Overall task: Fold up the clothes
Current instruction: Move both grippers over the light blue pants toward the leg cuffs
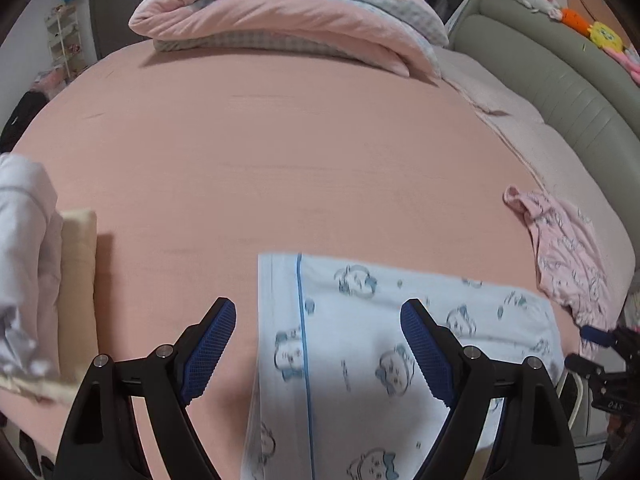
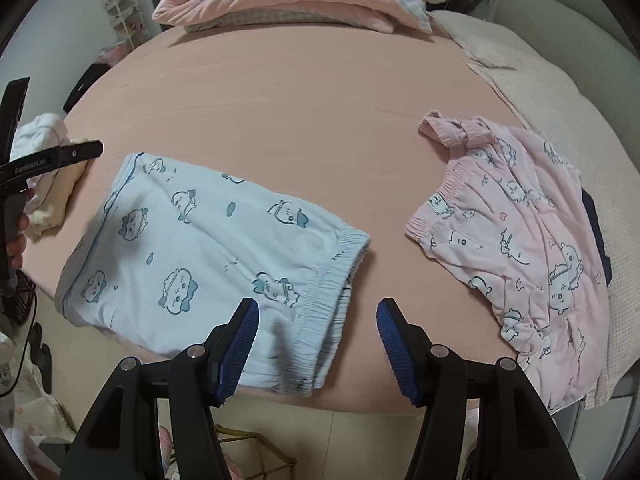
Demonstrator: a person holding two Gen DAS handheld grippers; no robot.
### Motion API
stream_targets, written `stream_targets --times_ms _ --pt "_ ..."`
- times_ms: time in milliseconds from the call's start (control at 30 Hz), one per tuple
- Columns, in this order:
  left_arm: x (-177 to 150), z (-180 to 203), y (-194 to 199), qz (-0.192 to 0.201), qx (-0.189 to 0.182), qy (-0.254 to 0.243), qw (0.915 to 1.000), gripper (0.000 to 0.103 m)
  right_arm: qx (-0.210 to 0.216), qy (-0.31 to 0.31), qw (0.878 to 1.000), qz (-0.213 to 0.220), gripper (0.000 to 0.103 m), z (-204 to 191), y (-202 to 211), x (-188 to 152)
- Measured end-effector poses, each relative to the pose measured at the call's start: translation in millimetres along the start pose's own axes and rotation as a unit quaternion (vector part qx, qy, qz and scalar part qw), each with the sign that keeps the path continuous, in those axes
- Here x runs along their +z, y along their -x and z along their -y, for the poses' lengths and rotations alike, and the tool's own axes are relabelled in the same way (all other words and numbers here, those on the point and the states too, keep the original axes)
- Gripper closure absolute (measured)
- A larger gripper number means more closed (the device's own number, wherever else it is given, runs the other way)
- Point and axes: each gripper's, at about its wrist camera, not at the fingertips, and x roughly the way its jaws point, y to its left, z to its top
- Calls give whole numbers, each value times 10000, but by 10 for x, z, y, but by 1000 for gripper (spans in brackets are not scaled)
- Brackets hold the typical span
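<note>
- Blue shorts (image 2: 208,256) lie flat on the pink bed sheet (image 2: 300,92), hem end w/ the blue stripe toward 10 o'clock in the right wrist view, elastic waistband (image 2: 340,276) toward 4 o'clock, near the bed's front edge.
- They look doubled over already (leg on leg, we judge), but one moment can't settle whether more folding is due or they're just laid out.
- Right gripper (image 2: 318,332): fingers spread wide, nothing between them. Waistband sits just ahead of the left pad, at about 11 o'clock from the gap; pads look clear of the cloth.
- Left gripper (image 1: 318,336): also wide apart, empty. Shorts' striped hem edge (image 1: 300,320) runs right through its gap, cloth filling from 12 round to 5 o'clock; whether the tips touch the fabric we can't tell.
- If a fold comes next, we'd do it well by pinching all layers at each end, both corners at the same height, and carrying one end over the other w/o dragging, so edges line up and no crease gets trapped.
- Thin cotton, floppy: a shallow pinch would likely catch the top layer only.
- Pink pajama pieces (image 2: 532,240) lie rumpled at 2 o'clock of the right gripper, well apart from the blue shorts.
- Pile of pale clothes (image 1: 28,248) sits at 9 o'clock of the left gripper; rolled quilt (image 1: 288,12) at 12, far side.
</note>
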Motion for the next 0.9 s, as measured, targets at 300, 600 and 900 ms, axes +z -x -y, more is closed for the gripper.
stream_targets --times_ms 300,600,900 --pt "-205 133 128 227 1002 -460 9936 19 -104 439 9990 69 42 -233 57 -39" --pt "-411 557 274 495 1504 -1677 9730 19 156 1242 9919 234 42 -574 120 -169" --pt "-694 825 175 213 1876 -2737 9431 19 89 2256 9735 362 42 -941 120 -345"
